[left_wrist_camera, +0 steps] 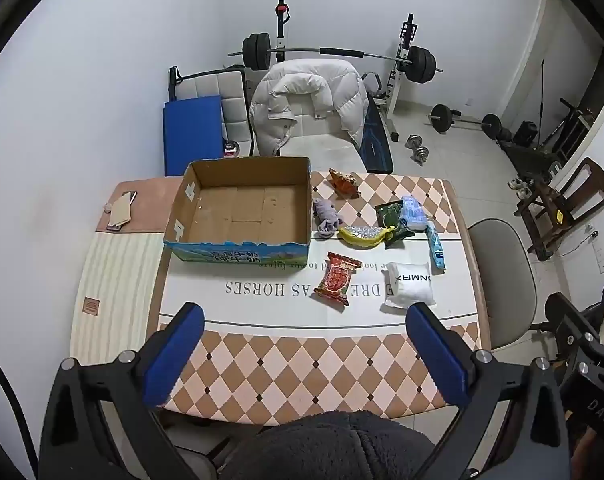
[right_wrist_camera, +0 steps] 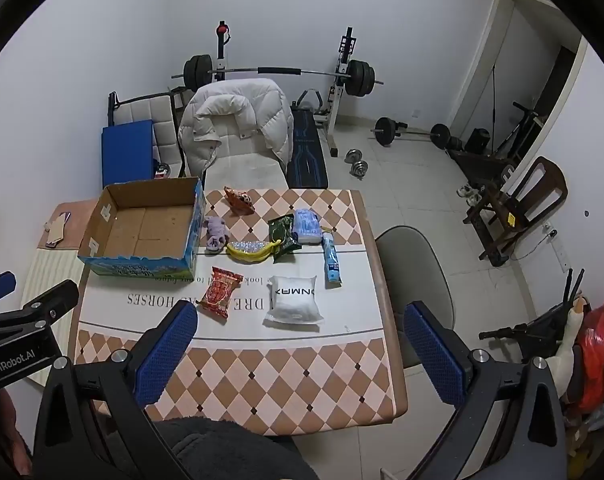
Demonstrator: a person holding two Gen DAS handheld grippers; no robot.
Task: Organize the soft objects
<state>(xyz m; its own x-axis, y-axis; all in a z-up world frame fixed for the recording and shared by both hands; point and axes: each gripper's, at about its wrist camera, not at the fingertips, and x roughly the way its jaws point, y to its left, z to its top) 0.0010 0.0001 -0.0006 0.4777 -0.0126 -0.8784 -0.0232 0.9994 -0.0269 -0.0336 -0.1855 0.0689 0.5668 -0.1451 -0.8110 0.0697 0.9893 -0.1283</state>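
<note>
An empty cardboard box point(left_wrist_camera: 241, 212) with a blue outside stands at the table's far left; it also shows in the right wrist view point(right_wrist_camera: 145, 228). To its right lie soft things: a red snack pack point(left_wrist_camera: 336, 278), a white pillow pack point(left_wrist_camera: 410, 284), a purple plush point(left_wrist_camera: 326, 218), a yellow pouch point(left_wrist_camera: 364, 236), a green packet point(left_wrist_camera: 394, 218), a light blue pack point(left_wrist_camera: 414, 210), a blue tube point(left_wrist_camera: 436, 248) and an orange-red bag point(left_wrist_camera: 344, 184). My left gripper point(left_wrist_camera: 304, 316) is open and empty above the near table edge. My right gripper point(right_wrist_camera: 302, 316) is open and empty, near the white pillow pack point(right_wrist_camera: 293, 298).
A checkered cloth covers the table point(left_wrist_camera: 302, 364). A chair with a white puffer jacket point(left_wrist_camera: 310, 100) stands behind the table, a grey chair point(right_wrist_camera: 418, 264) at its right. Weight bench, barbells and dumbbells fill the room behind. A phone and card point(left_wrist_camera: 121, 212) lie at far left.
</note>
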